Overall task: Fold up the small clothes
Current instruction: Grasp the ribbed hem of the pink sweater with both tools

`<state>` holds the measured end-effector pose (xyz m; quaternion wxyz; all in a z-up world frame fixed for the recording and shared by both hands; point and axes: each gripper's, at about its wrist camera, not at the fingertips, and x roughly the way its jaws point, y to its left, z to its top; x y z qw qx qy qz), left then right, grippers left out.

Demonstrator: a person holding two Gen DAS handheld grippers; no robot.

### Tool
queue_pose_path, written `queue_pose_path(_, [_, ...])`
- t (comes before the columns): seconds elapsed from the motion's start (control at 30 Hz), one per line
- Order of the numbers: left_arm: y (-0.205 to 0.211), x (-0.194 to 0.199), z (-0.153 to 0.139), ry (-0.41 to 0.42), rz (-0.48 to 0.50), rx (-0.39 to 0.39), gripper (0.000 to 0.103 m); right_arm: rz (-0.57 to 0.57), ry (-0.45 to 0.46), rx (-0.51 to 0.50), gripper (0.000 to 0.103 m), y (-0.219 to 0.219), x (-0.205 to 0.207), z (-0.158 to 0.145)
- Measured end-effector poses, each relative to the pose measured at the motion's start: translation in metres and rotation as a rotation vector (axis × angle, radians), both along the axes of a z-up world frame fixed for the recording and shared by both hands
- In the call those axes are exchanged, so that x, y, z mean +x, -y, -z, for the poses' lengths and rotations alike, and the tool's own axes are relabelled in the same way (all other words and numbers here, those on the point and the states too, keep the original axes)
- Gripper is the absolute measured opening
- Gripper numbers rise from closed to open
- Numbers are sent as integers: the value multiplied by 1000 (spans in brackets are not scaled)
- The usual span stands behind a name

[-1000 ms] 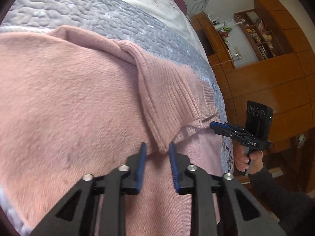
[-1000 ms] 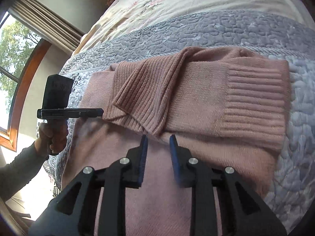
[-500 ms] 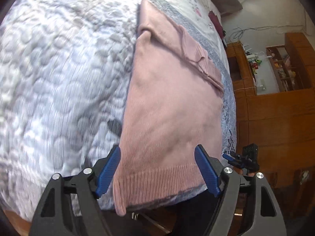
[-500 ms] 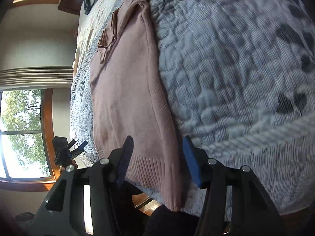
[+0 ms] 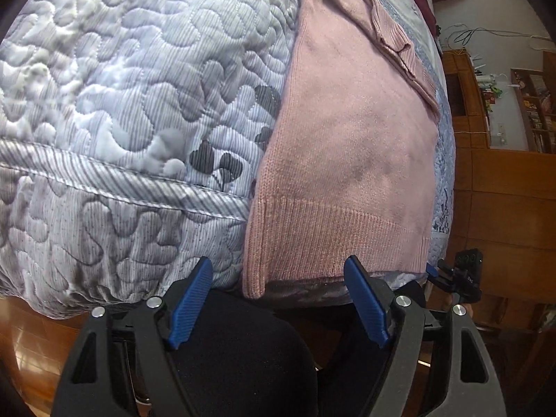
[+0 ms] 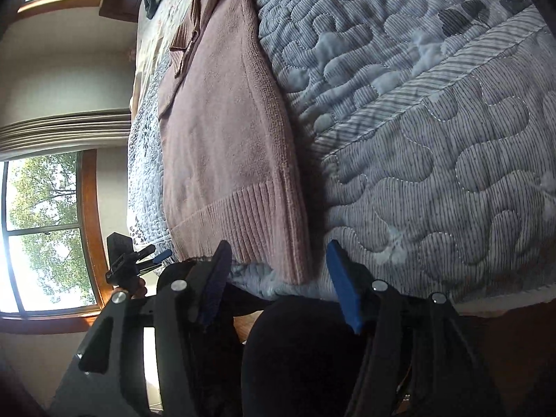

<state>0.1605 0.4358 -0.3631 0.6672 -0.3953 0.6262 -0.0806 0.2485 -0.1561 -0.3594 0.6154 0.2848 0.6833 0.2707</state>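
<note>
A pink sweater lies flat on the quilt, its ribbed hem at the bed's edge. Both the left gripper and right gripper hover spread wide, empty. Soft, limp knit; hem corners look the best hold.

No text, label or number could be read anywhere. The small markings on the far gripper were too blurred to make out.
</note>
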Motion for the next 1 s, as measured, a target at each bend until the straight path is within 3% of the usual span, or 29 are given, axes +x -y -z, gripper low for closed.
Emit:
queue_pose_path(0.17, [12,15,27,-53,23,1,78,-31,-12,-19,58,-14,5,6])
queue_pose_path(0.3, [15,19,28,-16,28,-36,76,-58,-20,-38,58,-25,11,10])
queue_pose_path(0.37, [14,20,28,-1,23,-64,58,-72,-21,-45,58,-30,14,11])
queue_pose_path(0.4, [13,20,30,-10,16,-75,33,-75,-22,-48,58,-31,14,12])
queue_pose_path(0.43, [8,17,32,-16,3,-86,22,-76,-24,-50,58,-32,14,13])
queue_pose_path(0.5, [3,14,36,-21,-19,-107,11,-78,-27,-51,57,-35,14,15])
queue_pose_path(0.63, [-1,7,33,5,-44,-146,10,-73,-40,-22,52,-34,12,17])
queue_pose_path(0.73, [-4,1,27,35,-62,-174,9,-72,-59,-9,39,-30,8,22])
queue_pose_path(0.83, [-7,-2,24,53,-87,-209,9,-70,-42,-13,12,-26,8,24])
queue_pose_path(1.0, [-15,-13,15,92,-155,-292,8,-18,-11,60,8,-12,7,10])
